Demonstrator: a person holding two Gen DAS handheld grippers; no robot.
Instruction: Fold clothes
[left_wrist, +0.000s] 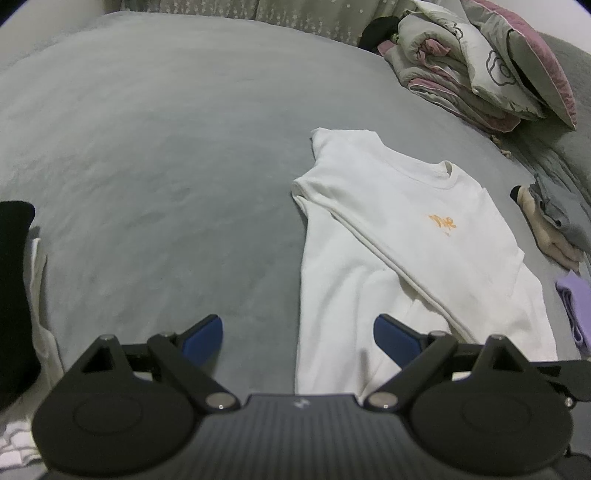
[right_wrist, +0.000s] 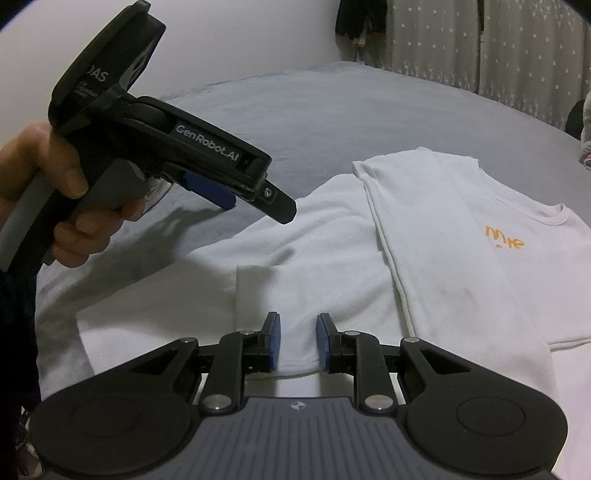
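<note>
A white T-shirt (left_wrist: 406, 236) with a small orange logo lies on the grey bed (left_wrist: 166, 147), its body partly folded over. My left gripper (left_wrist: 299, 332) hovers over the shirt's left edge, open wide and holding nothing. In the right wrist view a hand carries the left gripper (right_wrist: 256, 208) above the shirt's (right_wrist: 443, 258) left part. My right gripper (right_wrist: 299, 339) is low at the near edge of the shirt. Its blue pads (right_wrist: 275, 339) stand a little apart, with a folded piece of white fabric lying between them.
Bundled quilts and pillows (left_wrist: 480, 66) are stacked at the far right of the bed. Grey and beige clothes (left_wrist: 554, 221) and a purple item (left_wrist: 576, 306) lie to the right of the shirt. A black garment (left_wrist: 14, 295) and white cloth (left_wrist: 40, 314) are at the left. Star-patterned curtains (right_wrist: 517, 44) hang behind.
</note>
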